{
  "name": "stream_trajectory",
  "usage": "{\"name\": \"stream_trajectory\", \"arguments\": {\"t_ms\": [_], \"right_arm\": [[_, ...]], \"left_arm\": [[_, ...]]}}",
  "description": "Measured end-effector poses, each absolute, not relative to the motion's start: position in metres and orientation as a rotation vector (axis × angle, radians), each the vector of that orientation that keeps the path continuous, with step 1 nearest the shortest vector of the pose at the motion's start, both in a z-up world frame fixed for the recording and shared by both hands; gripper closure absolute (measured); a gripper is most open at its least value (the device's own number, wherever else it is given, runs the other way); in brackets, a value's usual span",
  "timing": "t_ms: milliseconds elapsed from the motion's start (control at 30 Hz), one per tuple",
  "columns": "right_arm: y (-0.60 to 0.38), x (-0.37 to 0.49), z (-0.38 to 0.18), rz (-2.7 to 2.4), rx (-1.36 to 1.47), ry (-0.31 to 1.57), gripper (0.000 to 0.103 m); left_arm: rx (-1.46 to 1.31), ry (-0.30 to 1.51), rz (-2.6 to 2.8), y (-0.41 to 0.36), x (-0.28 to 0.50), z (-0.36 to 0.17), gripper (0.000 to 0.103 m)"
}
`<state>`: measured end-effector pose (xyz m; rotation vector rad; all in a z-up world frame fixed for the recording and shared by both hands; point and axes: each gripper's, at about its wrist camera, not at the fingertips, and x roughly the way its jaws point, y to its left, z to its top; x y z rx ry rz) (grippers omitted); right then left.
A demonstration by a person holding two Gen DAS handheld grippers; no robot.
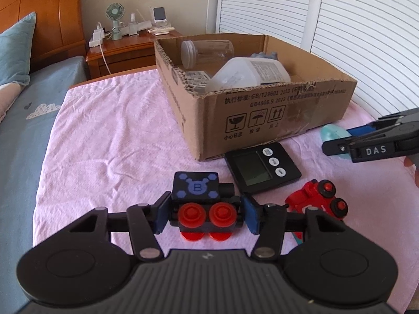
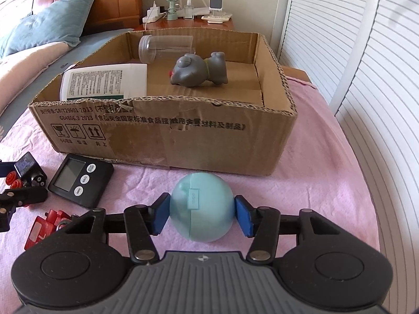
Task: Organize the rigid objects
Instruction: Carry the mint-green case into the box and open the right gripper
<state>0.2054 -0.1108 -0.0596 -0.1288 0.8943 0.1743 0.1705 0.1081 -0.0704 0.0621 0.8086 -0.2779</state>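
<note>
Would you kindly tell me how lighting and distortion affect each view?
Left wrist view: daylight washes out the white louvred doors, whose slats bow from fisheye; the brown cardboard box stays sharp. Right wrist view: even light, the pale blue ball crisp, corners vignetted.

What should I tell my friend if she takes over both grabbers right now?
Left gripper: shut on the black toy car, which sits on the pink towel.
Right gripper: shut on the blue ball, also down on the towel.
Done: clear jar, white bottle and grey toy lie in the cardboard box.
Left: put car and ball into the box, then the timer and red toy car beside it.
</note>
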Motion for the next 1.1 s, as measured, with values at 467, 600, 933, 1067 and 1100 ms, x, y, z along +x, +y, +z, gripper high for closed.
{"name": "stream_trajectory", "arguments": {"t_ms": [467, 600, 933, 1067, 1100], "right_arm": [[-0.114, 0.203, -0.059, 0.233, -0.147, 0.905, 0.045], [-0.117, 0.2, -0.055, 0.276, -0.16, 0.914, 0.045], [-0.12, 0.189, -0.03, 0.344, -0.226, 0.884, 0.045], [-0.122, 0.186, -0.02, 0.355, -0.248, 0.863, 0.045], [-0.122, 0.185, -0.017, 0.359, -0.252, 0.858, 0.045]], "left_arm": [[0.083, 0.824, -0.276, 0.106, 0.17, -0.065, 0.049], [0.078, 0.833, -0.283, 0.108, 0.167, -0.059, 0.05], [0.1, 0.849, -0.311, 0.105, 0.162, -0.049, 0.051], [0.116, 0.855, -0.305, 0.104, 0.159, -0.047, 0.051], [0.116, 0.854, -0.306, 0.105, 0.158, -0.046, 0.051]]}}
